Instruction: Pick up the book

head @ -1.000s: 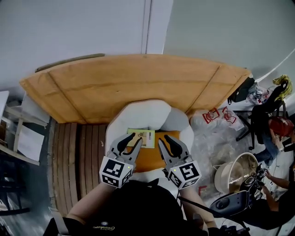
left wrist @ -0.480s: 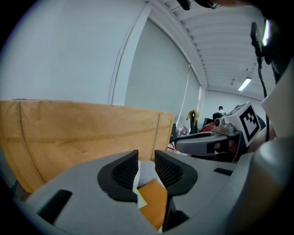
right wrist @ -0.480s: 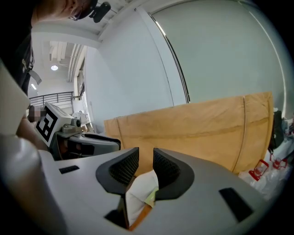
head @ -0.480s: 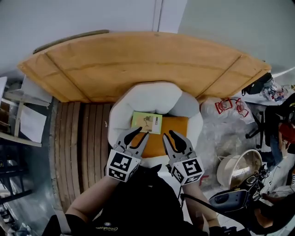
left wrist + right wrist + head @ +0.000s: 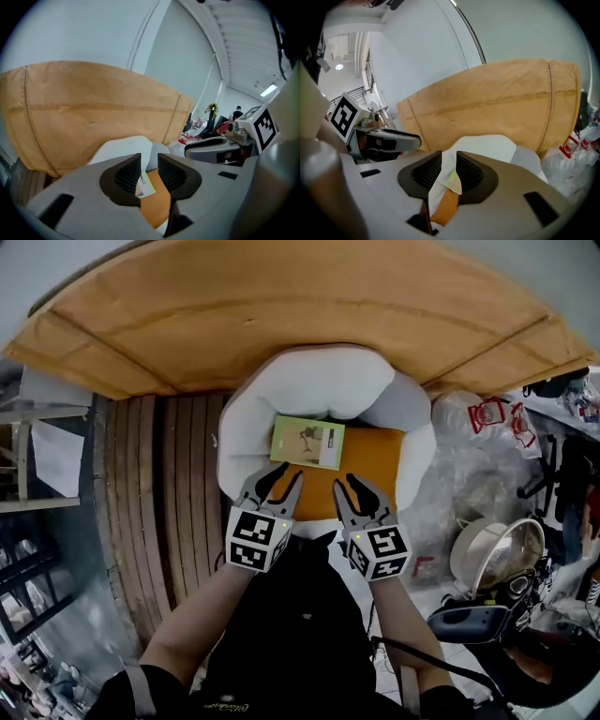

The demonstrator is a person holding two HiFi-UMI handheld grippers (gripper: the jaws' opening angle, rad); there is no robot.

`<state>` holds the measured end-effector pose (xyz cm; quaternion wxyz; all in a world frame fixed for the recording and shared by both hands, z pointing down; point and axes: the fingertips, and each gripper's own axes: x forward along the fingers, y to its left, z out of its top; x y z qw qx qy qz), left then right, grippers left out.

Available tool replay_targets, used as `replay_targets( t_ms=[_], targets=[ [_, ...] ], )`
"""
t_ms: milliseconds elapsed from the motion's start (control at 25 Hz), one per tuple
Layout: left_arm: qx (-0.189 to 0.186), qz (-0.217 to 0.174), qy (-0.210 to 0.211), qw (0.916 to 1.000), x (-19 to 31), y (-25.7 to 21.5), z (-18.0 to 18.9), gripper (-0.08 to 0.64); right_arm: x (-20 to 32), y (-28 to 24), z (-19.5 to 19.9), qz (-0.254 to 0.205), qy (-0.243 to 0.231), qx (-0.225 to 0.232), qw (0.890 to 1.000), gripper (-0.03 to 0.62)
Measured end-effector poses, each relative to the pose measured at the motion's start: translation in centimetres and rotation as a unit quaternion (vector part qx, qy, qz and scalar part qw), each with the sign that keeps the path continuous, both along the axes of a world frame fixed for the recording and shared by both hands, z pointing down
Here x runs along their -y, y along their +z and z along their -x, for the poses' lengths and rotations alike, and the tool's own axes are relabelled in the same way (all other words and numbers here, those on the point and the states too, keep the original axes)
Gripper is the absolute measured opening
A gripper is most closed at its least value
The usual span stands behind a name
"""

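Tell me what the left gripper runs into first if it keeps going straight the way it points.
Most likely the near corner of the book lying on the orange cushion; the left gripper aims there. Depth is unclear, so it may touch the cushion just short of it.

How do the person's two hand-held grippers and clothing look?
The left hand-held gripper and right hand-held gripper are alike: light grey bodies, dark ribbed pads, a cube with black-and-white square markers. The person wears a black top with pale lettering.
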<state>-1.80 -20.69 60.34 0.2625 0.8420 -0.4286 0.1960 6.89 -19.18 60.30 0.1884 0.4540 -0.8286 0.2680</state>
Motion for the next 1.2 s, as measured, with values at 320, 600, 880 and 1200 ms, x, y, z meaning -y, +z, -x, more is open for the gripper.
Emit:
replay_targets(
  t_ms=[320, 600, 880, 1200],
  targets=[
    [0.04, 0.112, 0.0, 0.9929, 3.0, 16.7, 2.1, 0.195, 3.4, 15.9, -0.7, 0.101, 0.015, -0.054, 0.993, 0.163],
    [0.062, 0.181, 0.005, 0.9816, 3.8, 30.9, 3.1, 0.323, 4.3, 30.0, -2.5, 0.174, 0.033, -0.076, 0.981, 0.27],
    [0.061, 0.219, -0.005, 0.9739, 4.7, 40.1, 3.7, 0.383, 5.3, 38.6, -4.1, 0.21, 0.051, -0.077, 0.973, 0.345],
    [-0.003, 0.256, -0.002, 0.9666, 4.6, 42.8, 2.8, 0.4, 5.2, 41.4, -3.4, 0.222, 0.062, -0.028, 0.973, 0.362]
  ],
)
